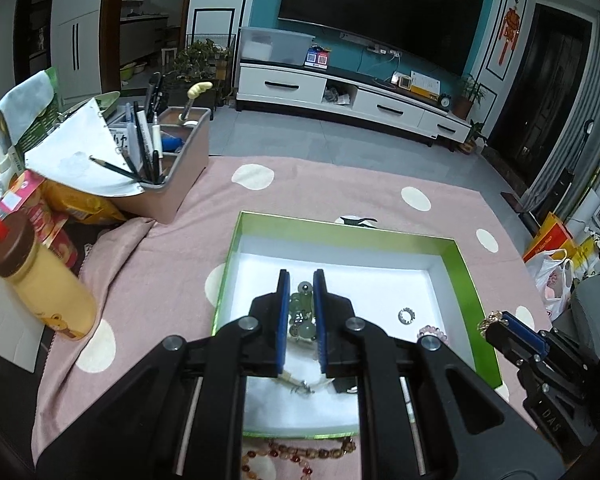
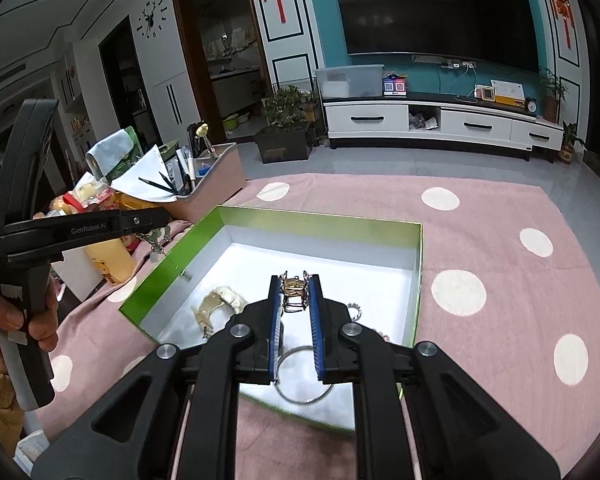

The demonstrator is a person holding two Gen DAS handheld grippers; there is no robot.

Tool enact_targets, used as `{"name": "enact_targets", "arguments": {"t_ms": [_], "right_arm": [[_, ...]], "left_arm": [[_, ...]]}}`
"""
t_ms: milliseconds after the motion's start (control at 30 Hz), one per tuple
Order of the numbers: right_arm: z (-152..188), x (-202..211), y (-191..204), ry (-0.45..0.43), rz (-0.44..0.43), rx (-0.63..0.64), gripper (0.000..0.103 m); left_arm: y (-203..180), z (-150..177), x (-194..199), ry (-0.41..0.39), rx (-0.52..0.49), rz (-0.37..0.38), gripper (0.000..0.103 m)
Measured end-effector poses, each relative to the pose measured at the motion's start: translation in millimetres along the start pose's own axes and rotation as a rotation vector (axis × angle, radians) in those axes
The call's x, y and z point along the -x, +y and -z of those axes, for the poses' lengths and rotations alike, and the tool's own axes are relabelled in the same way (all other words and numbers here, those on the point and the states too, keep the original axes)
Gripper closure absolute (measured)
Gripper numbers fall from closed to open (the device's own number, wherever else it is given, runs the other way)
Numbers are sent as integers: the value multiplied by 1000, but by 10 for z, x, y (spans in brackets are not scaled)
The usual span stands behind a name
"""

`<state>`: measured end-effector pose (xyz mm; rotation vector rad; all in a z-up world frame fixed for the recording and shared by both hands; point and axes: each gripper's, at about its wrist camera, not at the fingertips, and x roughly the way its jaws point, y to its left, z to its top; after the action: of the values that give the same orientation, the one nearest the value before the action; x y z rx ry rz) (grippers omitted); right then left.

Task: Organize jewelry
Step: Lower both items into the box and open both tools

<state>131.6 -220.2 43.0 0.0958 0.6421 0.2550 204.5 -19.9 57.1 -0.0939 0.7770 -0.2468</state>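
A green-rimmed box (image 1: pixel 456 264) with a white inside lies on the pink dotted cloth; it also shows in the right wrist view (image 2: pixel 324 222). My left gripper (image 1: pixel 301 280) is shut on a pale green bead bracelet (image 1: pixel 302 304) above the box. My right gripper (image 2: pixel 295 284) is shut on a gold chain bracelet (image 2: pixel 294 290) above the box; it shows at the box's right edge in the left wrist view (image 1: pixel 496 322). In the box lie a small silver ring (image 1: pixel 406 316), a pink bead bracelet (image 1: pixel 432 332), a cream bracelet (image 2: pixel 220 300) and a silver bangle (image 2: pixel 304 376).
A reddish bead necklace (image 1: pixel 300 454) lies on the cloth in front of the box. A pink organizer bin (image 1: pixel 180 160) with pens, papers, snack bags and a yellow bottle (image 1: pixel 44 276) crowd the left side. Plastic bags (image 1: pixel 552 276) sit at the right.
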Motion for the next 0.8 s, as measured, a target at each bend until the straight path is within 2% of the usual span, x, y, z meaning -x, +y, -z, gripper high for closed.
{"name": "enact_targets", "arguments": {"t_ms": [333,700,767,800], "right_arm": [[-118,-279,-156,27,21,-46,90],[-108,-575,-327,87,52,-99,89],[-83,-621,-357,104,51,-111,85],[-71,-638,-374,110,53,-117,75]], "left_arm": [[-160,-172,-310,22,-33,-31,92],[-199,-182,-728,102,-51,-80,91],[-202,-164,-773,111,-49,-88,89],[-206,-158,-789,117,-48,-82,86]]}}
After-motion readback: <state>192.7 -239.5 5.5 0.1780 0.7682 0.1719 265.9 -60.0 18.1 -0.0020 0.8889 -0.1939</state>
